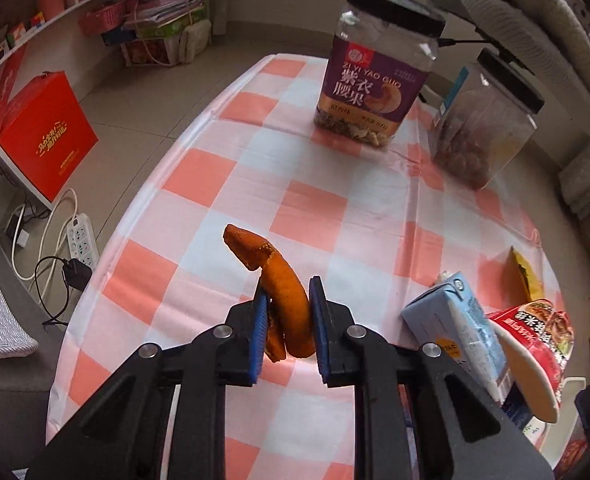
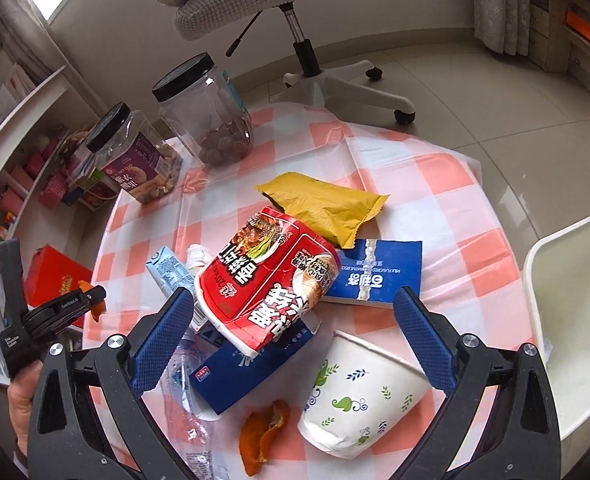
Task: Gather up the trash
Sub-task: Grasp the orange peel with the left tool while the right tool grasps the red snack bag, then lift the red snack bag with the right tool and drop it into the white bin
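Observation:
My left gripper [image 1: 286, 294] is shut on a curled orange peel [image 1: 279, 280] and holds it above the checked tablecloth [image 1: 223, 184]; it also shows at the left of the right wrist view [image 2: 91, 300]. My right gripper [image 2: 295, 312] is open and empty above a trash pile: a red noodle cup [image 2: 271, 280] on its side, a yellow wrapper [image 2: 327, 204], blue packets [image 2: 379, 276], a light blue carton [image 2: 169, 272], a white paper cup [image 2: 359, 392], a second orange peel [image 2: 263, 432] and a crushed clear bottle [image 2: 187, 400].
Two clear jars with black lids stand at the table's far side: a purple-labelled nut jar [image 1: 375, 76] and another jar [image 1: 483, 128]. A white bin [image 2: 575, 320] is at the right edge. An office chair [image 2: 307, 40], red box [image 1: 47, 136] and power strip [image 1: 81, 240] are off the table.

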Available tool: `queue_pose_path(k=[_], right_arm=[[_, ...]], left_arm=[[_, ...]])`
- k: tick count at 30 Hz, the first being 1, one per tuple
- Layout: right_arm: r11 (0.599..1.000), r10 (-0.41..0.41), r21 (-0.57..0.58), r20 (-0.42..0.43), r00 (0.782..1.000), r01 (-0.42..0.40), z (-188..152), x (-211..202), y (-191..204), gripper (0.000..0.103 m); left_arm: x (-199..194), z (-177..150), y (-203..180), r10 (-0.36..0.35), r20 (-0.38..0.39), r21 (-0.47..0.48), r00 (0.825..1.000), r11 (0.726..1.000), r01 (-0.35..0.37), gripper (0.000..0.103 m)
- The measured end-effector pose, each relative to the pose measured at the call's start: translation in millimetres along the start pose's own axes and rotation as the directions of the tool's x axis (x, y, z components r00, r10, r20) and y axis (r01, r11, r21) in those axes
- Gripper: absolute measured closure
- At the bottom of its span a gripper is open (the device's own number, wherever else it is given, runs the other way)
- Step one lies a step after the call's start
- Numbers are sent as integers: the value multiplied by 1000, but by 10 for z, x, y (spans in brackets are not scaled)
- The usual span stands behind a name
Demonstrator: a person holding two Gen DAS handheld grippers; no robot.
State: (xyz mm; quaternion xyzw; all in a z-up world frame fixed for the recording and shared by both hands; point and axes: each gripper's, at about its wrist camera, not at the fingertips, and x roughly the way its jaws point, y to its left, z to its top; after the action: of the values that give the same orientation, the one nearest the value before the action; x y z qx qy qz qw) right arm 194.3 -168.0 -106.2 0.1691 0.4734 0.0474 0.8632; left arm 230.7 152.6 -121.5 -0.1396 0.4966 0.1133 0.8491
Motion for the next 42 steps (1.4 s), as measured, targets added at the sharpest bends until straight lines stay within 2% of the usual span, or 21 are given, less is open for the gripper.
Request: queue_pose_path(k=[4,7,9,11,14,16,17,19,25,28,32,36,42], right_arm=[[993,90,85,-24,996,-88,37,-9,-118,7],[970,176,181,-48,983,-165,75,96,-229,9],[954,200,240,-55,978,-182,92,212,-292,11],[937,219,288,-53,974,-195,100,326,-336,12],[922,254,323,-92,963,-213,84,520,-289,12],[932,240,304,-101,966,-200,78,578,-209,18],[935,237,293,-99,967,-199,81,586,-187,31],[936,251,280,-104,962,-214,97,616,-147,51],[946,267,200,-38,963,-255,157,407,-47,76],[972,214,100,16,977,-214,182,195,87,77],[985,170,-4,93,981,-170,172,-76,230,78],[988,138,-89,178,974,-123,152,-379,318,78],[985,122,-150,272,955,-83,95,-774,340,78]], left_arm=[[-471,17,-57,-92,65,5,994,996,92,83],[-774,-37,-91,-167,97,8,981,986,167,82],[-931,-111,-108,-203,118,5,972,979,203,82],[-1026,-192,-142,-228,120,12,966,974,228,82],[-1044,-269,-204,-223,103,57,969,974,218,82],[-1042,-279,-201,-207,104,73,973,977,200,82],[-1043,-274,-186,-206,104,75,973,977,199,82],[-1043,-258,-171,-208,105,76,972,977,201,82],[-1123,-292,-215,-201,137,124,970,975,184,82],[-1194,-306,-237,-199,168,144,966,974,175,82],[-1273,-301,-242,-210,199,149,957,972,182,82],[-1348,-317,-268,-216,230,155,949,971,183,82],[-1445,-349,-341,-224,269,171,937,968,183,82]])
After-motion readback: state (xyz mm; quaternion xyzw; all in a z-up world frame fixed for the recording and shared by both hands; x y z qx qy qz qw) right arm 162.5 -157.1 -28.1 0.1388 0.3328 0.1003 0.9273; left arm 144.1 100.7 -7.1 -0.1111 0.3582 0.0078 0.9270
